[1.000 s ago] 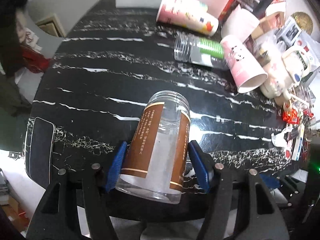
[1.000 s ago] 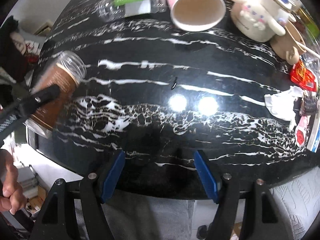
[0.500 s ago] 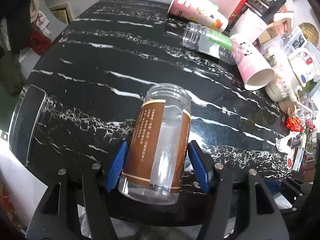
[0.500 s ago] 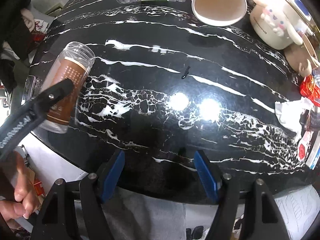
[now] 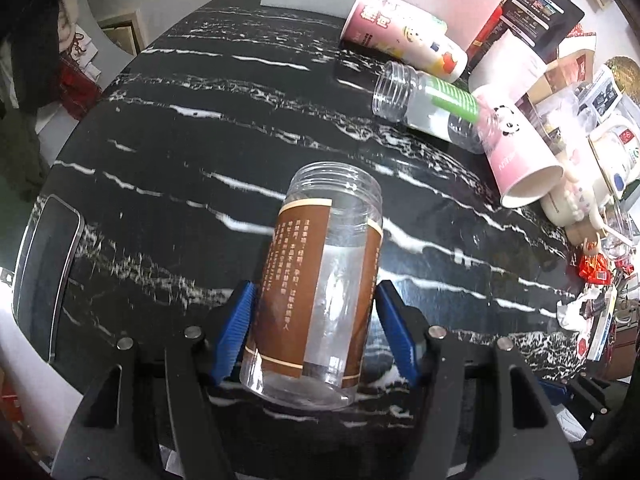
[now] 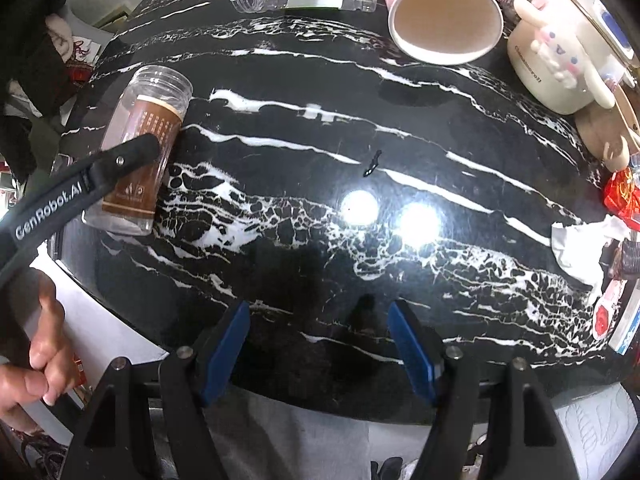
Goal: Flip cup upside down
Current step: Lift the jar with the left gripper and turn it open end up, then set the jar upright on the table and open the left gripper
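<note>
The cup is a clear plastic jar with a brown label (image 5: 320, 280). My left gripper (image 5: 314, 330) is shut on the jar near its base, with the open threaded mouth pointing away over the black marble table (image 5: 200, 128). In the right wrist view the jar (image 6: 140, 152) hangs at the table's left edge, tilted, mouth up and away, with the left gripper's finger (image 6: 120, 162) across it. My right gripper (image 6: 318, 354) is open and empty over the table's near edge.
A clear bottle with a green label (image 5: 428, 106), a pink paper cup (image 5: 516, 156) and a tall printed cup (image 5: 404, 36) lie on their sides at the far right. A white mug (image 6: 556, 60), wrappers and boxes crowd the right edge. A phone (image 5: 44, 272) lies at the left.
The left gripper has carried the jar forward over the table, and it looks a little more upright. The right gripper has drawn slightly nearer the table.
</note>
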